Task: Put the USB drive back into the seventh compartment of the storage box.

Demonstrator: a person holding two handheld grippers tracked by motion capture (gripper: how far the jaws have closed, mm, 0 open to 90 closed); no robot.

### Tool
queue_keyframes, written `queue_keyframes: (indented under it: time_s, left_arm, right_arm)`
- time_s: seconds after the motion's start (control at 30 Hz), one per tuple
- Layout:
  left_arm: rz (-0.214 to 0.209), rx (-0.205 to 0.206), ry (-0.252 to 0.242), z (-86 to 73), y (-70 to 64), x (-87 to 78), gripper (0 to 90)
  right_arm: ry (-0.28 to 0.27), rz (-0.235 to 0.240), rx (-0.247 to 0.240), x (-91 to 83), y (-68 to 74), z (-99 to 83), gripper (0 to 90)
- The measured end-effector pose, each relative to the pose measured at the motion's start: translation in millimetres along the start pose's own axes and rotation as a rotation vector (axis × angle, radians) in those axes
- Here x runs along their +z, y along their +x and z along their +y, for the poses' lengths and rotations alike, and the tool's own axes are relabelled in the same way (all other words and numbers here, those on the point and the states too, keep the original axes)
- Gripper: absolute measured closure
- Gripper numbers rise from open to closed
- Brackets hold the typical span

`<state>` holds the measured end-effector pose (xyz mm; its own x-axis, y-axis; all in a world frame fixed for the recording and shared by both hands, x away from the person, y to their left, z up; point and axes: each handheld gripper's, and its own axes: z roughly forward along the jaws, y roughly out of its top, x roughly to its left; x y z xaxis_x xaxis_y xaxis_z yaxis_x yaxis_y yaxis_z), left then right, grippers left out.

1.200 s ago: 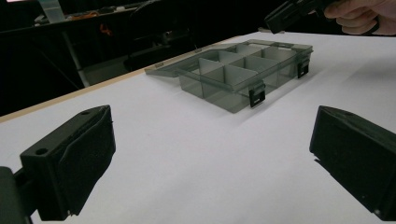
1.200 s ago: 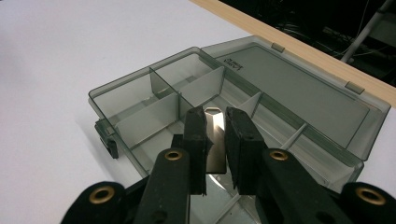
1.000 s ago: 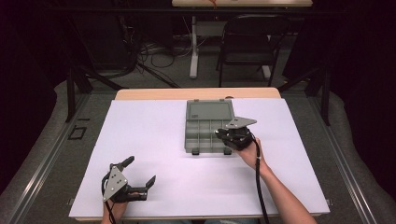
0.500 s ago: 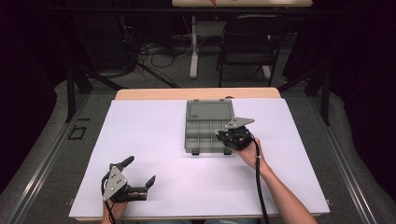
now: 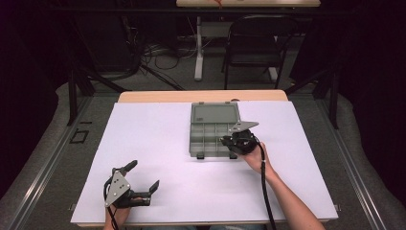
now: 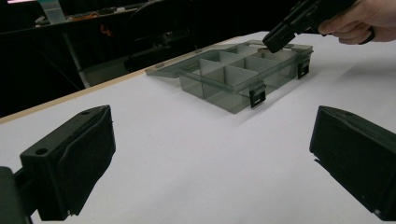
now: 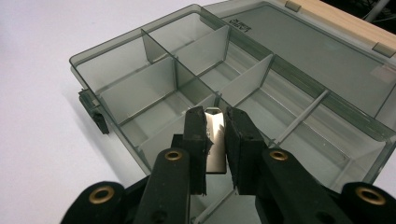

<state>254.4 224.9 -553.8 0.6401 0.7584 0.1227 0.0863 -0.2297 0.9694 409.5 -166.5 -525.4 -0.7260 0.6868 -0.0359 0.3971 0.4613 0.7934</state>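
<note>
Right tongs [image 7: 215,140] were clamped on a small flat silver metal piece [image 7: 215,140], gripped between the two black jaws with its top edge showing just above them. In the right gripper view the piece hung above the open grey compartment box [image 7: 154,88], over the near row of cells, not resting on the box floor as far as could be told. Which cell lay directly below could not be fixed.

The box [image 5: 210,136] sat on the white worktop [image 5: 158,143] right of centre, its lid folded flat toward the far edge, two black latches on the near wall. Clear dividers split the tray into several cells; the cells in view looked bare.

In the high view the right tongs [image 5: 230,143] stood at the box's near right corner, held by the right hand [image 5: 254,155], cable trailing back along the forearm.

Left tongs [image 5: 143,184] rested near the front left corner of the worktop, well apart from the box, jaws spread wide with nothing between them. The left gripper view looked across bare white surface toward the box [image 6: 233,77], with the right tongs [image 6: 280,39] tilted down over its far end.
</note>
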Motion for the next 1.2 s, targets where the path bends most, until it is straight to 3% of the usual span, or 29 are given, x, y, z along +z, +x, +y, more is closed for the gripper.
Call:
queue_keyframes:
  time_s: [1.13, 1.17, 1.2]
  left_arm:
    - [0.007, 0.000, 0.001, -0.3, -0.7, -0.7, 0.3]
    - [0.008, 0.001, 0.002, -0.3, -0.6, -0.9, 0.3]
    - [0.008, 0.000, 0.001, -0.4, -0.6, -1.0, 0.3]
  right_arm:
    - [0.077, -0.024, -0.040, 17.5, 7.8, -0.9, 78.4]
    - [0.075, -0.023, -0.039, 17.8, 7.9, -0.9, 77.2]
    - [0.070, -0.024, -0.031, 17.6, 7.4, -0.7, 68.3]
